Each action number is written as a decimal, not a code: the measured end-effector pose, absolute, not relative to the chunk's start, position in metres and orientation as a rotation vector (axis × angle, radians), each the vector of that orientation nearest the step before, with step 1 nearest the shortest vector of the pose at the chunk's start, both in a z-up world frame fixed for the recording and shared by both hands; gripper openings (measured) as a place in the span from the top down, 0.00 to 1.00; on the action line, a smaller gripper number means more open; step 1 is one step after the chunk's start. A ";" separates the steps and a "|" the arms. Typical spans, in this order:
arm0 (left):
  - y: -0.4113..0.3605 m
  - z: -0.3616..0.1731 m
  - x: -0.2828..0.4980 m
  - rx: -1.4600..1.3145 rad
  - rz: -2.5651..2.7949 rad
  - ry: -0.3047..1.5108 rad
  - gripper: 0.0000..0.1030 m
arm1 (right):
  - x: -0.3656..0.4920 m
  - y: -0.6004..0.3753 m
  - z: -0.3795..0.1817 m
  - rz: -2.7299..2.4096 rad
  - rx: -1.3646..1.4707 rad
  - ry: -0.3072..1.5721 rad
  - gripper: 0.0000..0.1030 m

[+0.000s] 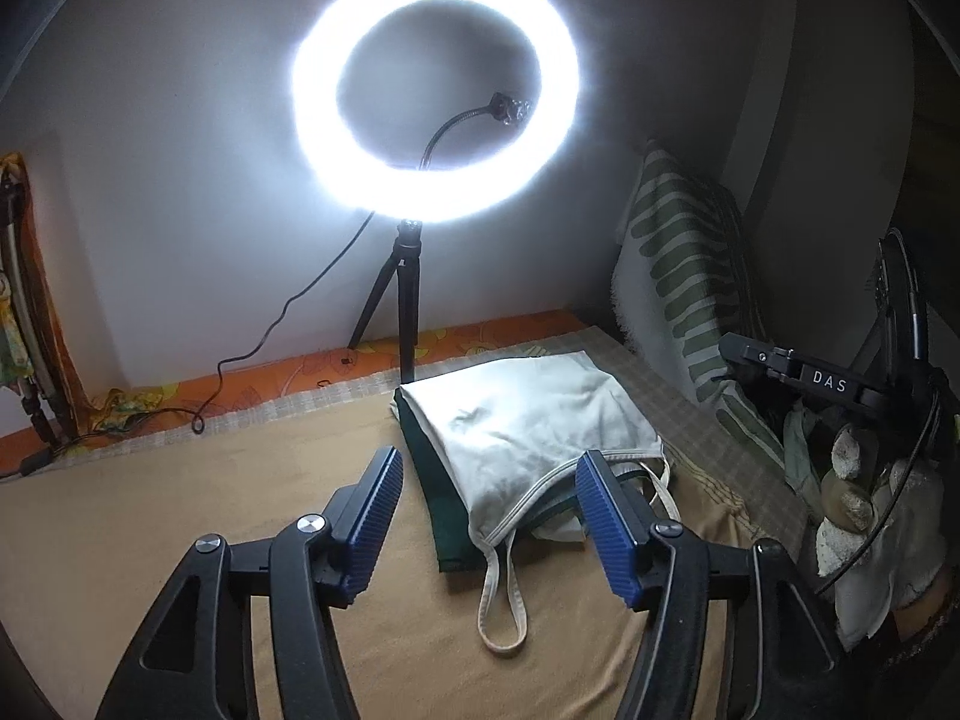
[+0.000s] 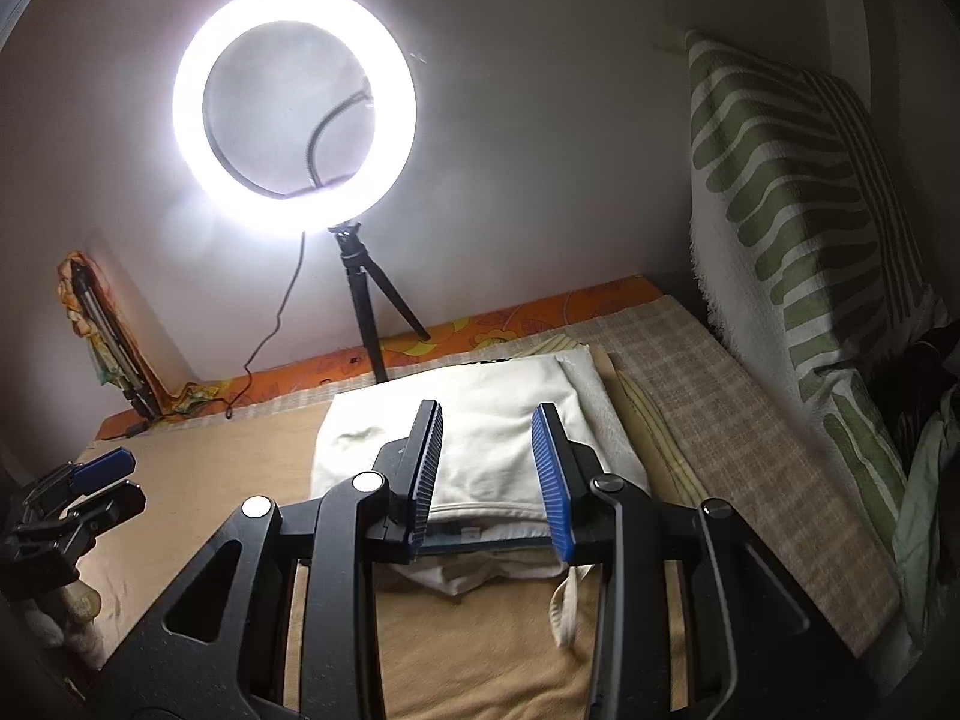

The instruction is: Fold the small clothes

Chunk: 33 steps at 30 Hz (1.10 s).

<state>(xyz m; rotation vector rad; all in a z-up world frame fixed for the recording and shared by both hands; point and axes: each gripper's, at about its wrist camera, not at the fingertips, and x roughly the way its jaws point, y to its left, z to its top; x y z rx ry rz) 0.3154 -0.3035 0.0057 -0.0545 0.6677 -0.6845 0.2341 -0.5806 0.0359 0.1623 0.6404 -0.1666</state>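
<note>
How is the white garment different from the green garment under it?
The white garment lies on top and shows nearly whole; the green garment lies beneath, with only an edge showing. The white one has thin straps trailing loose; the green one shows none. Both are folded and rest on the tan sheet.

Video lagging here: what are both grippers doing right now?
Left gripper: jaws open, holding nothing.
Right gripper: jaws open, empty, above the folded white cotton garment.

A lit ring light stands on a small black tripod at the far edge of the bed, its cable trailing left. A green-striped pillow leans against the wall on the right.
</note>
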 end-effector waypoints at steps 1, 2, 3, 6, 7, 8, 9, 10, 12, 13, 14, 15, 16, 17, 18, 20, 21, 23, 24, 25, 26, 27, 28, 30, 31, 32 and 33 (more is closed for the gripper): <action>-0.296 0.009 0.308 -0.056 -0.684 0.658 0.34 | 0.229 -0.574 0.039 -0.168 0.160 0.638 0.68; -0.290 0.012 0.302 -0.056 -0.684 0.651 0.32 | 0.224 -0.567 0.042 -0.167 0.156 0.635 0.64; -0.281 0.016 0.293 -0.056 -0.682 0.638 0.29 | 0.219 -0.559 0.044 -0.167 0.150 0.633 0.61; -0.261 0.023 0.273 -0.045 -0.670 0.617 0.19 | 0.206 -0.534 0.049 -0.156 0.135 0.628 0.56; -0.256 0.025 0.266 -0.042 -0.666 0.613 0.16 | 0.201 -0.528 0.051 -0.157 0.129 0.627 0.56; -0.250 0.027 0.259 -0.040 -0.661 0.605 0.15 | 0.197 -0.521 0.051 -0.158 0.124 0.625 0.55; -0.244 0.029 0.253 -0.039 -0.657 0.600 0.13 | 0.192 -0.514 0.052 -0.157 0.127 0.623 0.53; -0.239 0.030 0.248 -0.039 -0.653 0.595 0.11 | 0.188 -0.508 0.052 -0.158 0.131 0.624 0.49; -0.229 0.032 0.237 -0.039 -0.644 0.585 0.06 | 0.178 -0.497 0.051 -0.163 0.136 0.618 0.46; -0.222 0.033 0.229 -0.035 -0.638 0.573 0.04 | 0.174 -0.492 0.051 -0.167 0.135 0.617 0.45; -0.217 0.034 0.222 -0.031 -0.634 0.564 0.03 | 0.168 -0.485 0.050 -0.168 0.135 0.616 0.43; -0.212 0.034 0.215 -0.026 -0.629 0.555 0.01 | 0.165 -0.481 0.049 -0.170 0.133 0.616 0.42; -0.208 0.034 0.209 -0.023 -0.626 0.550 0.00 | 0.160 -0.474 0.048 -0.176 0.127 0.613 0.41; -0.204 0.034 0.203 -0.020 -0.625 0.545 0.00 | 0.156 -0.470 0.048 -0.181 0.123 0.611 0.40; -0.201 0.033 0.199 -0.018 -0.625 0.544 0.00 | 0.152 -0.465 0.048 -0.187 0.117 0.607 0.39; -0.193 0.031 0.190 -0.022 -0.623 0.545 0.00 | 0.142 -0.456 0.046 -0.194 0.113 0.592 0.29; -0.191 0.030 0.187 -0.026 -0.620 0.547 0.00 | 0.139 -0.454 0.046 -0.197 0.112 0.585 0.27; -0.183 0.028 0.179 -0.031 -0.606 0.542 0.00 | 0.130 -0.447 0.043 -0.206 0.107 0.578 0.25; -0.180 0.027 0.177 -0.031 -0.601 0.539 0.00 | 0.126 -0.445 0.041 -0.207 0.107 0.578 0.24; -0.177 0.026 0.173 -0.029 -0.592 0.534 0.00 | 0.122 -0.442 0.038 -0.209 0.110 0.575 0.21; -0.175 0.024 0.171 -0.025 -0.587 0.534 0.00 | 0.120 -0.441 0.037 -0.212 0.114 0.571 0.16; -0.173 0.023 0.169 -0.022 -0.582 0.538 0.00 | 0.115 -0.439 0.034 -0.216 0.124 0.562 0.13; -0.172 0.022 0.167 -0.021 -0.577 0.543 0.00 | 0.113 -0.438 0.032 -0.217 0.132 0.556 0.10; -0.168 0.019 0.163 -0.023 -0.573 0.546 0.00 | 0.108 -0.436 0.027 -0.226 0.137 0.546 0.08; -0.166 0.018 0.162 -0.021 -0.566 0.546 0.00 | 0.108 -0.435 0.025 -0.234 0.129 0.543 0.08; -0.165 0.016 0.162 -0.019 -0.558 0.548 0.00 | 0.107 -0.434 0.024 -0.234 0.124 0.542 0.07; -0.164 0.015 0.162 -0.011 -0.543 0.553 0.00 | 0.108 -0.433 0.023 -0.233 0.123 0.541 0.07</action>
